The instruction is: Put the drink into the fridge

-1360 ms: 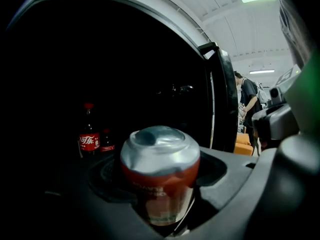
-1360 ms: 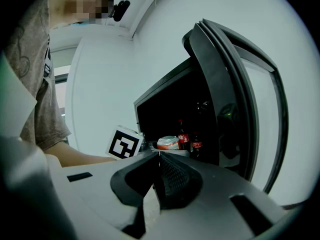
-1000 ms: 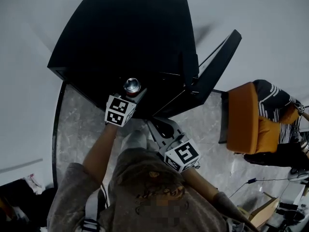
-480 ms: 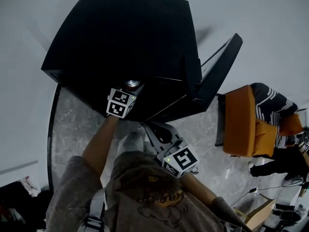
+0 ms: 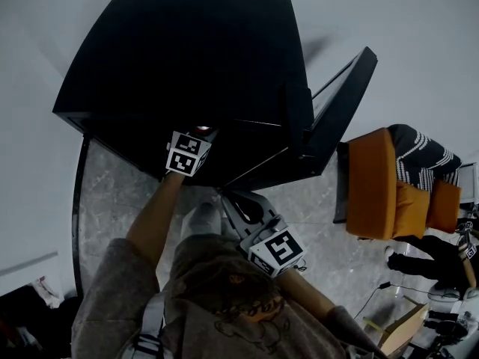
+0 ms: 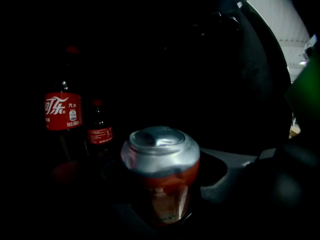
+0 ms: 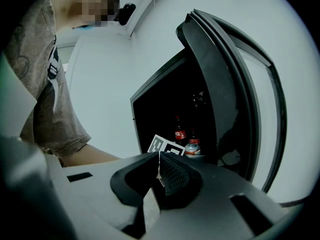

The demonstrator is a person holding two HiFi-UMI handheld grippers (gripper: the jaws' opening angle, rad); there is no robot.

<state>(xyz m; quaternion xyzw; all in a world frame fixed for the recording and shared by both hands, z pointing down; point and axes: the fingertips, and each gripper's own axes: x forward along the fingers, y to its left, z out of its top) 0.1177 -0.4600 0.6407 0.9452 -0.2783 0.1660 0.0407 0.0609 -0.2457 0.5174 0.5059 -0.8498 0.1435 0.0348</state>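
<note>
A red drink can with a silver top sits between the jaws of my left gripper, which is shut on it inside the dark black fridge. Behind the can, to the left, stand two cola bottles. From above, the left gripper reaches under the fridge's top edge, which hides most of the can. My right gripper hangs back in front of the fridge, shut with nothing in it. Its view shows the can and the left gripper's marker cube in the fridge opening.
The fridge door stands open to the right. Beyond it an orange chair holds a person in a striped sleeve. The floor is grey marble, and a cardboard box lies at the lower right.
My left gripper has carried the can forward and down into the fridge, so the can's top has slipped under the fridge's top edge. The right gripper has barely moved.
</note>
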